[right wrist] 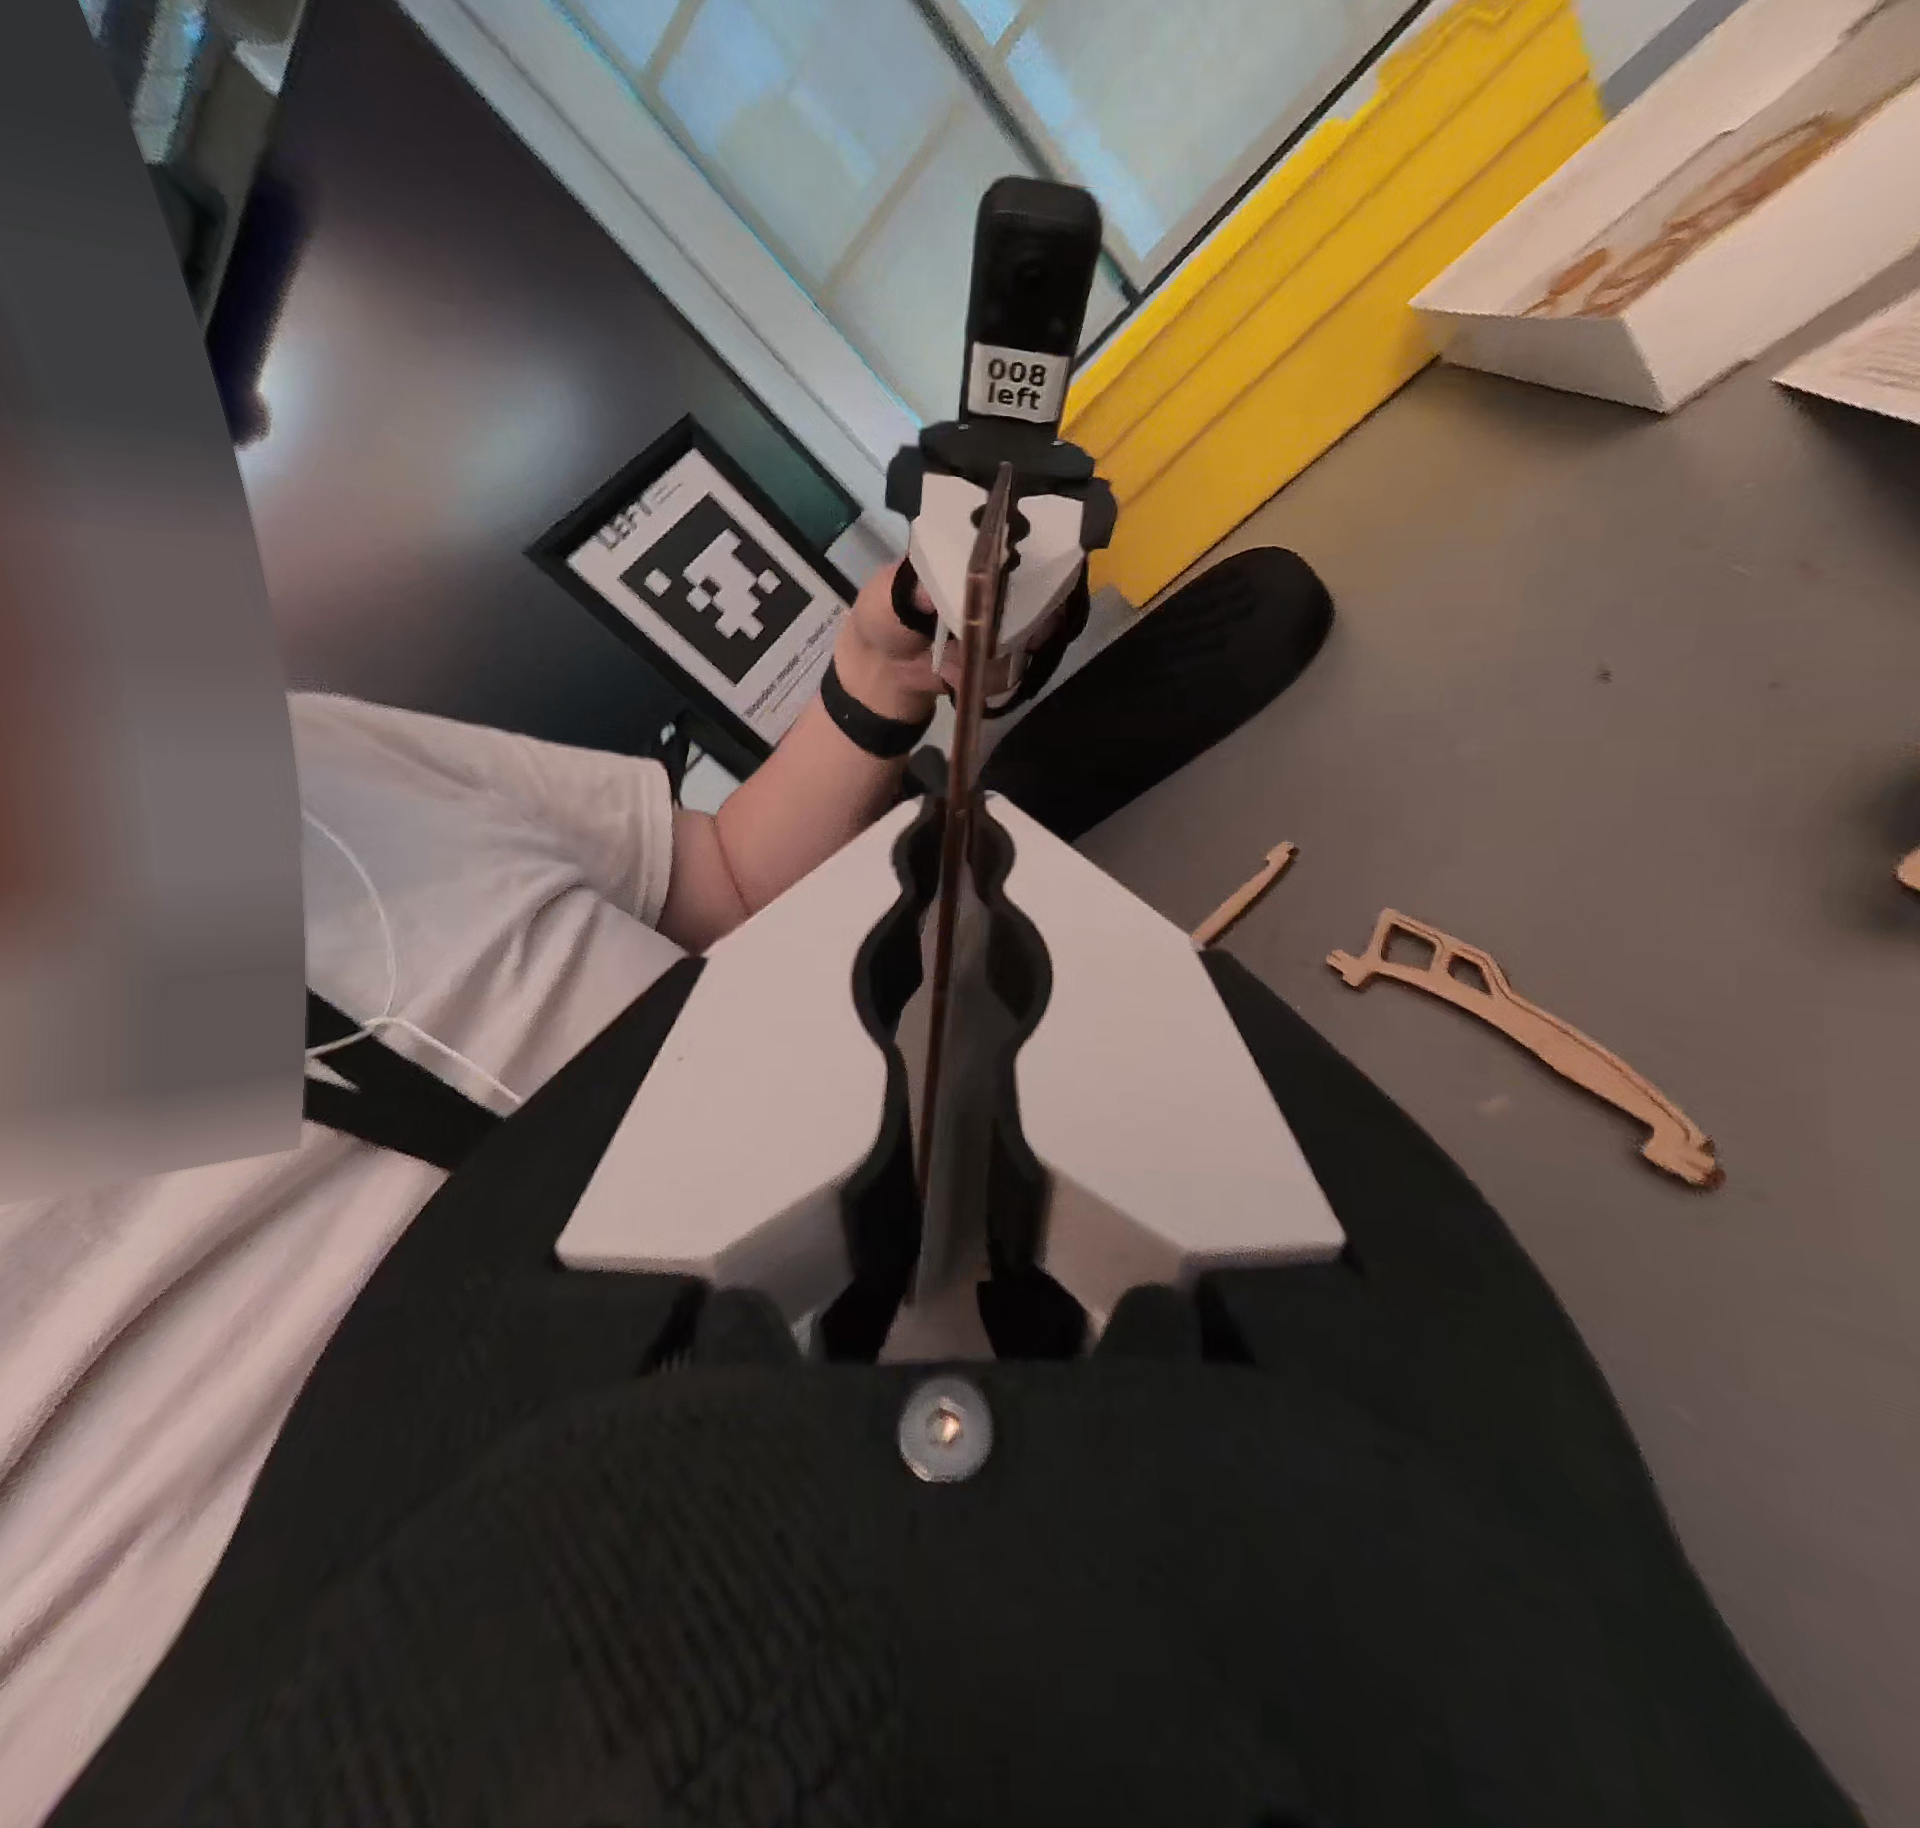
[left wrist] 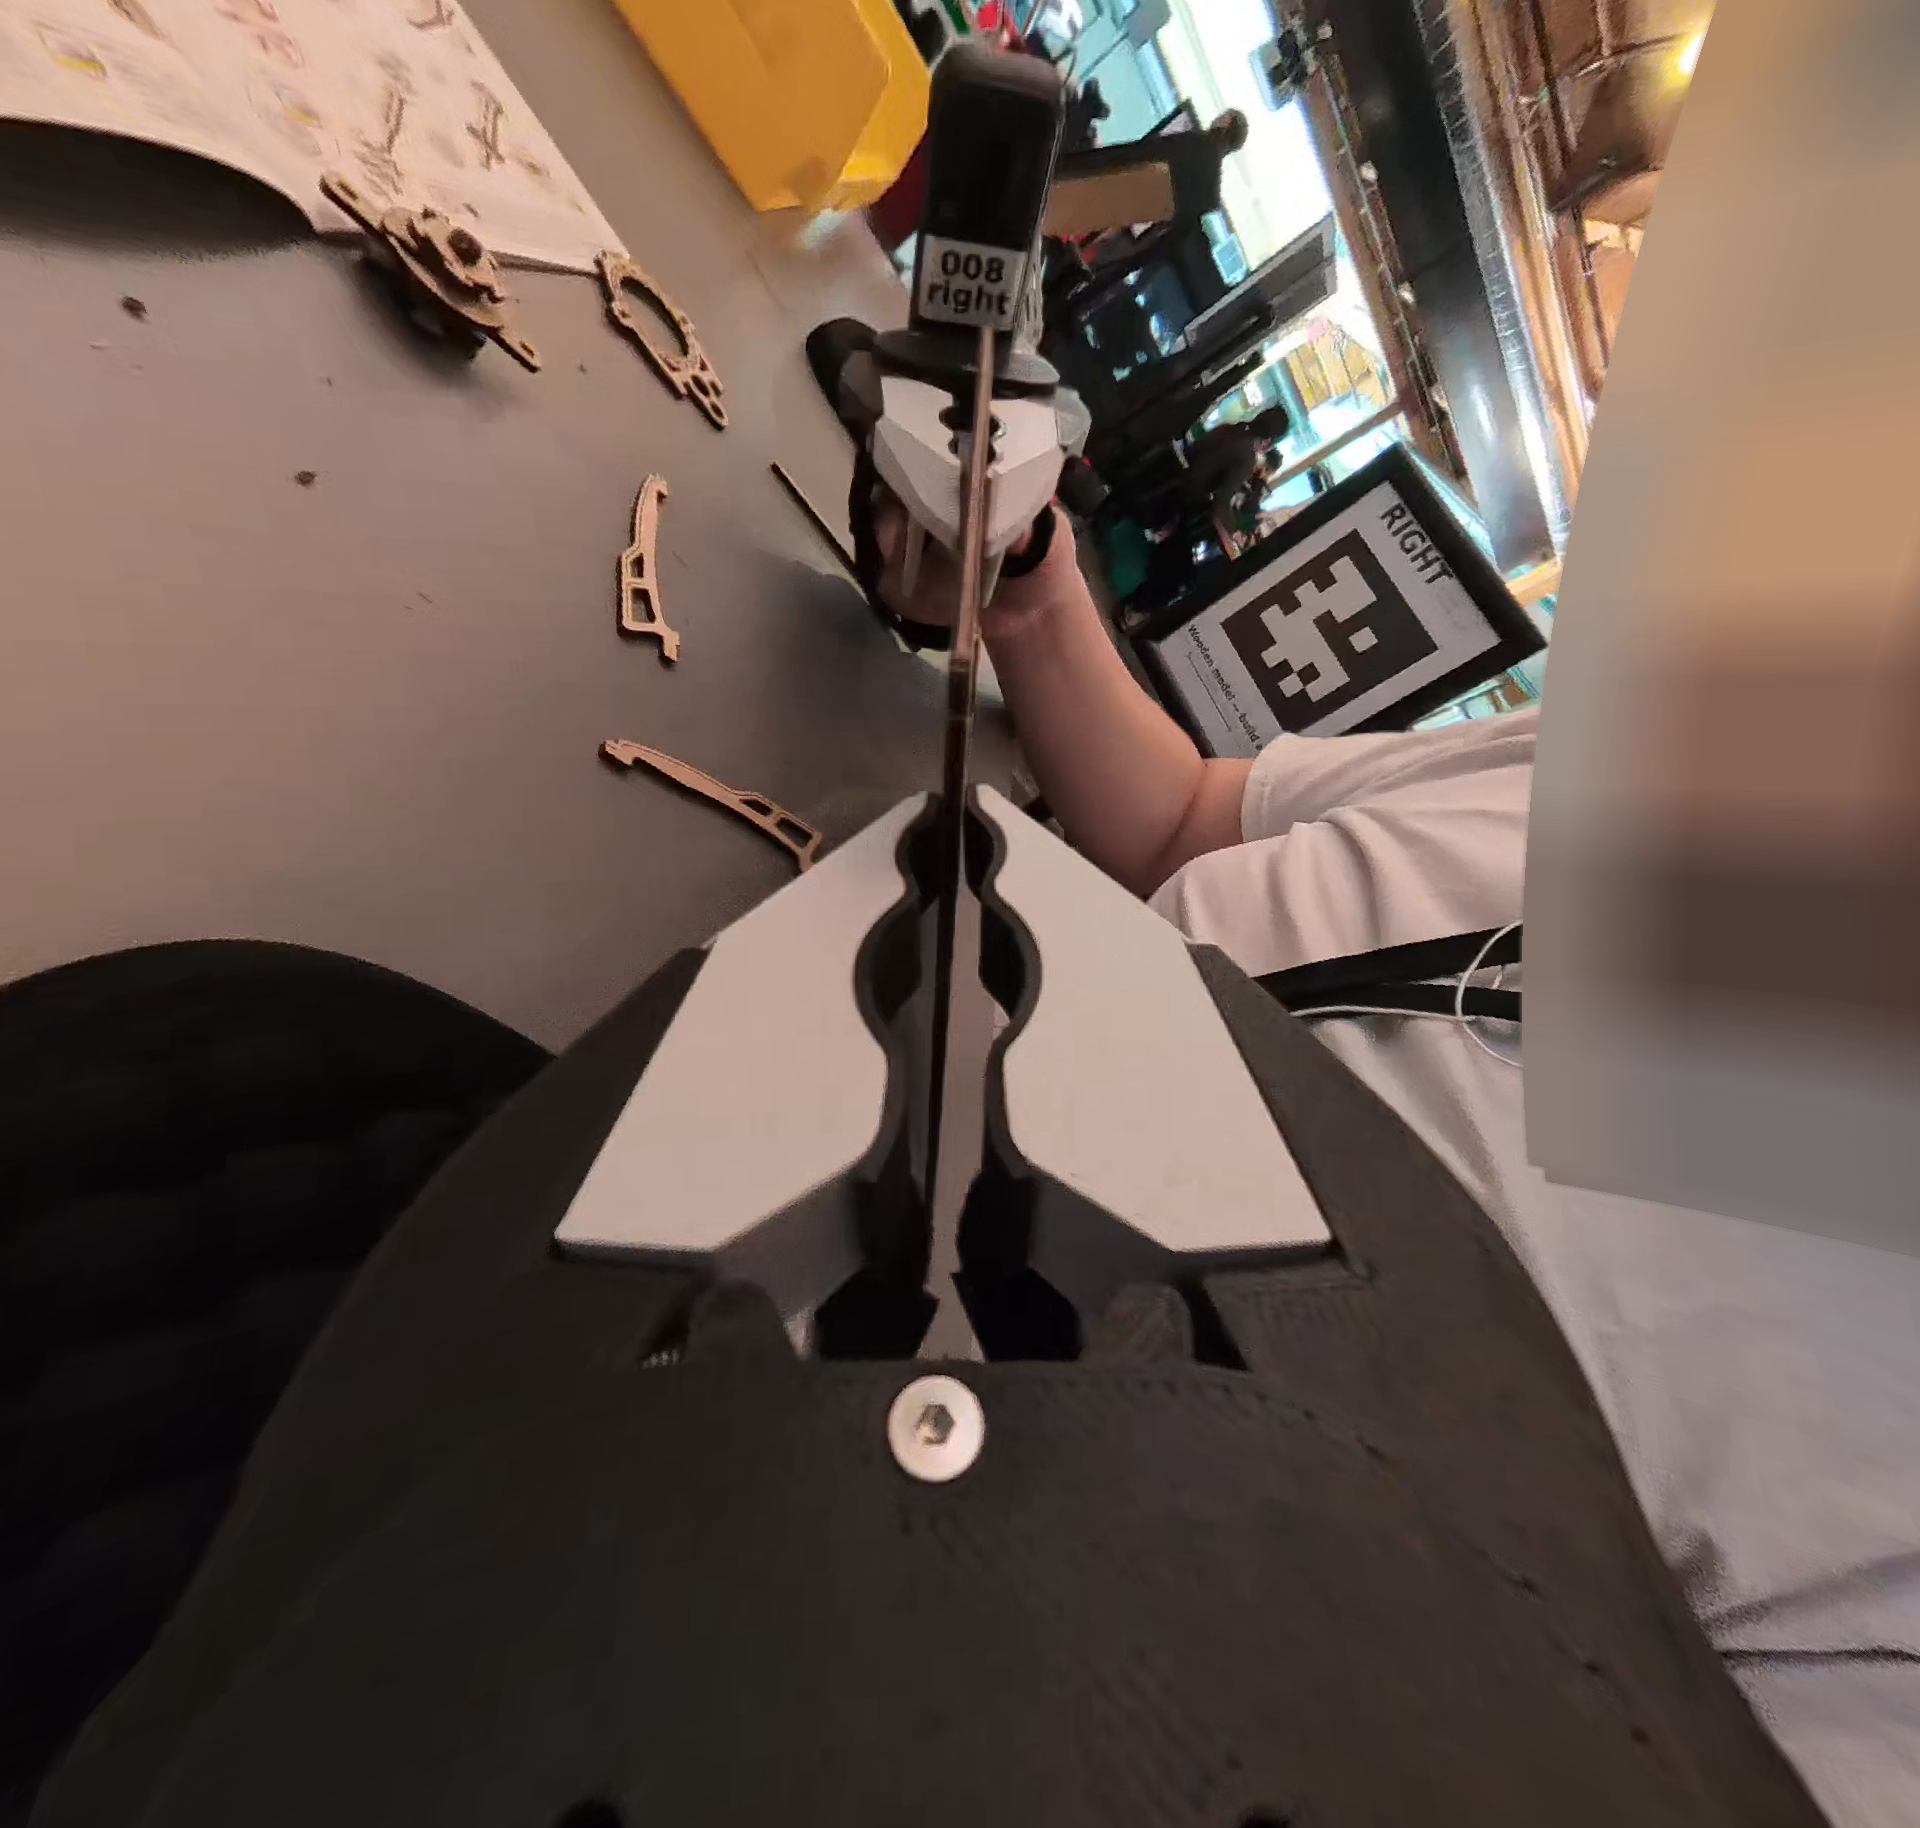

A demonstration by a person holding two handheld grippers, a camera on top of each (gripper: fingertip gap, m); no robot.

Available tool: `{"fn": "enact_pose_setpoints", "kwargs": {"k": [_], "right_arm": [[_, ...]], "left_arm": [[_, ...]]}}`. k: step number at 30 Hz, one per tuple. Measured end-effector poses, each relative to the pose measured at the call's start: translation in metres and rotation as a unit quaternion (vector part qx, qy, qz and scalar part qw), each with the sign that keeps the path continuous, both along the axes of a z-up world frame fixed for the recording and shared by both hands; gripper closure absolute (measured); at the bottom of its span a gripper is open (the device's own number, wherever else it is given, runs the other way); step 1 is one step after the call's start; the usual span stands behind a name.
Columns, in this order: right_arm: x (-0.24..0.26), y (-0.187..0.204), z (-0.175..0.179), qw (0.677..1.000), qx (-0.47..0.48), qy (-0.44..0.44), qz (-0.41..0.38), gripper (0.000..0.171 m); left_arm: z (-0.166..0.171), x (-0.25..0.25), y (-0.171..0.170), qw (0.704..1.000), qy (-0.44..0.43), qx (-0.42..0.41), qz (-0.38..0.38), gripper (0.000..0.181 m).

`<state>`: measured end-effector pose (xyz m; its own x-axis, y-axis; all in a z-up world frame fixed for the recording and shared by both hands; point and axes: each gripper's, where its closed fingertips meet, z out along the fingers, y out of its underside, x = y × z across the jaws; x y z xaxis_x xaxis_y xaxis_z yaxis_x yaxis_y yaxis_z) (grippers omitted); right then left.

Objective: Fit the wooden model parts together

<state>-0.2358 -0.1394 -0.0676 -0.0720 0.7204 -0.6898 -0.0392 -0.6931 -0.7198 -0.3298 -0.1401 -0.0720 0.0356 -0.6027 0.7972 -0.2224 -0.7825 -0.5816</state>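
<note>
Grippers are facing each other over the grey table (left wrist: 260, 635), both pinching one thin wooden sheet (left wrist: 961, 698) seen edge-on. I'm seeing the left gripper (left wrist: 948, 812) at frame centre w/ jaws nearly closed on the sheet's near end; the sheet is running up the middle of the frame to the right gripper (left wrist: 961, 531), which is clamping the far end. Same in the right wrist view: right gripper (right wrist: 951, 822) w/ jaws almost shut on the sheet (right wrist: 961, 718), left gripper (right wrist: 982, 583) gripping the opposite end at upper centre.

Loose wooden parts are lying on the table: a curved strut (left wrist: 717, 802) just left of my left fingers, another strut (left wrist: 644, 573) above it, a ring-shaped piece (left wrist: 660, 334) and a partly built assembly (left wrist: 436, 272) at upper left, the assembly touching the instruction sheet (left wrist: 239, 53). Yellow bin (left wrist: 769, 43) is sitting at top centre. In the right wrist view a windowed strut (right wrist: 1517, 1040) is lying at mid right.
</note>
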Motion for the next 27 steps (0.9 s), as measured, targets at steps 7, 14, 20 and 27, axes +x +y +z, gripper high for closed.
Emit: {"fn": "enact_pose_setpoints", "kwargs": {"k": [7,14,20,27], "right_arm": [[0.023,0.036,-0.020,0.957,0.207,-0.200,-0.035,0.137],[0.005,0.052,-0.088,0.877,0.296,-0.377,0.048,0.138],[0.032,0.062,-0.096,0.851,0.259,-0.456,0.039,0.160],[0.099,0.055,-0.082,0.860,0.159,-0.474,-0.105,0.158]], "left_arm": [[0.014,-0.040,-0.015,0.998,0.010,0.050,0.043,0.181],[0.030,-0.081,-0.013,0.992,0.024,0.070,0.105,0.181],[0.031,-0.096,-0.016,0.989,0.039,0.071,0.125,0.181],[0.028,-0.101,-0.015,0.988,0.039,0.062,0.138,0.181]]}}
